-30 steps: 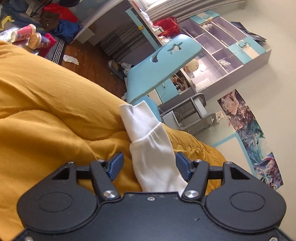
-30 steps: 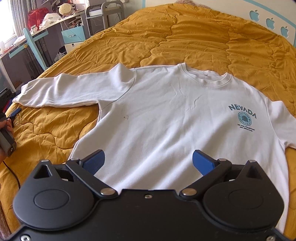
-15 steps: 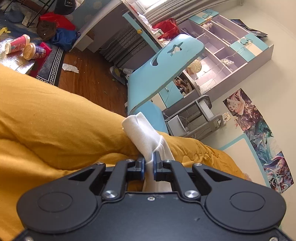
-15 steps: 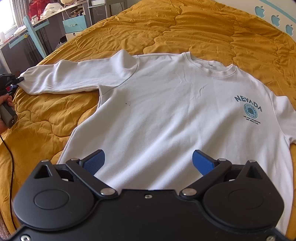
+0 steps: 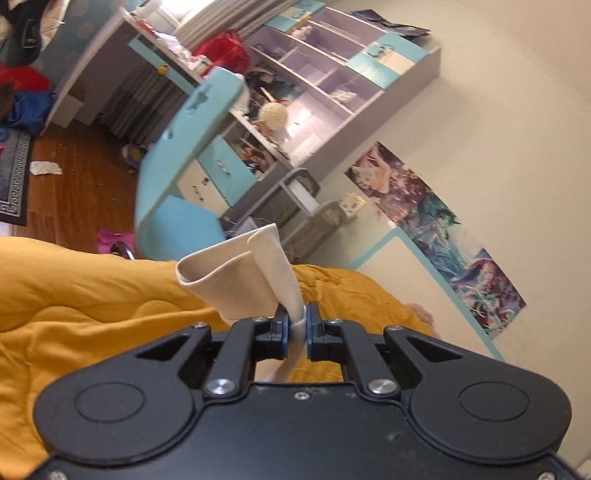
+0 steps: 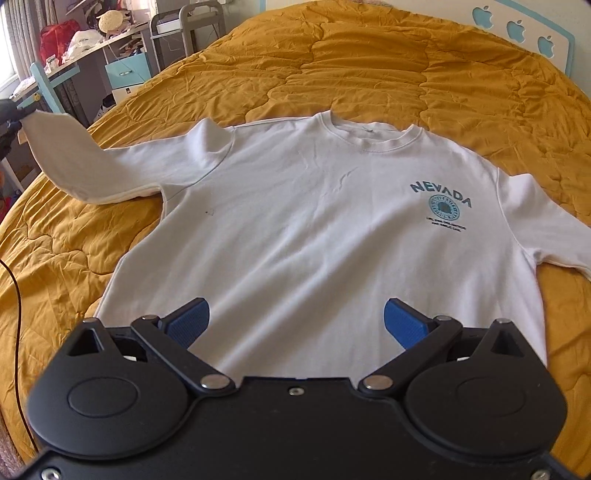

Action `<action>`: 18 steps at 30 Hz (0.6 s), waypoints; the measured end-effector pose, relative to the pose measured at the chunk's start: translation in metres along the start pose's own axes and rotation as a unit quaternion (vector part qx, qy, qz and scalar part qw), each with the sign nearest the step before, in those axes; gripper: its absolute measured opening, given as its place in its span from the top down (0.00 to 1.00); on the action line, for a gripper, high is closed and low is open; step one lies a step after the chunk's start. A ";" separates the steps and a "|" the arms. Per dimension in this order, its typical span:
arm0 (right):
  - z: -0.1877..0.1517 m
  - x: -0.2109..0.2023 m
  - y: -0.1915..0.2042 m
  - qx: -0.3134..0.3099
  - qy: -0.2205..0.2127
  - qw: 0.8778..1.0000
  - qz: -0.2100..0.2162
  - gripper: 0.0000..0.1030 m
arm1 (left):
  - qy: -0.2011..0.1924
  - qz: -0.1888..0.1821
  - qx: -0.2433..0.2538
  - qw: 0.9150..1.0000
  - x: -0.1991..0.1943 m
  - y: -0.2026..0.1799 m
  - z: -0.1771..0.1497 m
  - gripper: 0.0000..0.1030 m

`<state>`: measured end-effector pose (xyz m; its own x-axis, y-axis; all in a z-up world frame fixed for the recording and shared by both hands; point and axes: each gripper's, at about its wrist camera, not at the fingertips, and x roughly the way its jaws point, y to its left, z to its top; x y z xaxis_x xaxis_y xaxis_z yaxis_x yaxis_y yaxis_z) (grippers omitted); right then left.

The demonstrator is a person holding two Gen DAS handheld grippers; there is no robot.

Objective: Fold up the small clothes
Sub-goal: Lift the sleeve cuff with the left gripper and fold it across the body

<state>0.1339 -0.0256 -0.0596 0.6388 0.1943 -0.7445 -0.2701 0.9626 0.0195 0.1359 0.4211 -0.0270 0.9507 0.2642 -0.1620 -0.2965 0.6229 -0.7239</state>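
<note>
A white long-sleeved sweatshirt (image 6: 295,221) with a "NEVADA" print lies face up on the orange quilt (image 6: 332,66). In the left wrist view my left gripper (image 5: 296,328) is shut on the cuff (image 5: 236,284) of one sleeve and holds it above the quilt. The right wrist view shows that sleeve (image 6: 70,162) lifted at the far left, with the left gripper (image 6: 7,118) at its end. My right gripper (image 6: 295,321) hangs open over the sweatshirt's lower hem, with nothing between its blue pads. The other sleeve (image 6: 554,236) lies flat at the right.
A blue chair (image 5: 184,155), a grey trolley (image 5: 291,206) and a cluttered desk with shelves (image 5: 325,96) stand beside the bed. A headboard with apple cut-outs (image 6: 517,26) is at the far end. A black cable (image 6: 14,288) runs over the quilt at the left.
My left gripper closed on the sleeve cuff and lifted it off the quilt. The right gripper moved in nearer the sweatshirt and stayed open.
</note>
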 end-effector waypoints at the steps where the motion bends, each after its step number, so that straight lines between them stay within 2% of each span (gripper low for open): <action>1: -0.002 -0.002 -0.007 0.003 -0.001 1.000 -0.004 0.01 | 0.007 -0.017 0.004 1.000 -0.001 -0.016 -0.005 0.95; 5: -0.010 -0.010 -0.035 0.018 -0.002 1.000 -0.022 0.01 | 0.048 -0.077 0.021 0.996 0.001 -0.076 -0.035 0.95; 8: -0.014 -0.015 -0.056 0.036 -0.004 0.999 -0.033 0.01 | 0.081 -0.123 0.025 0.989 0.005 -0.122 -0.065 0.95; 13: -0.019 -0.021 -0.089 0.073 -0.008 0.996 -0.042 0.01 | 0.141 -0.197 0.014 0.970 0.009 -0.190 -0.129 0.95; 18: -0.023 -0.023 -0.118 0.100 -0.010 0.994 -0.049 0.01 | 0.200 -0.245 0.010 0.949 0.012 -0.241 -0.214 0.95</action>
<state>0.1343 -0.1483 -0.0598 0.6703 0.0992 -0.7354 -0.0587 0.9950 0.0806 0.2383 0.1169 0.0017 0.9319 -0.3585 -0.0545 0.1912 0.6135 -0.7662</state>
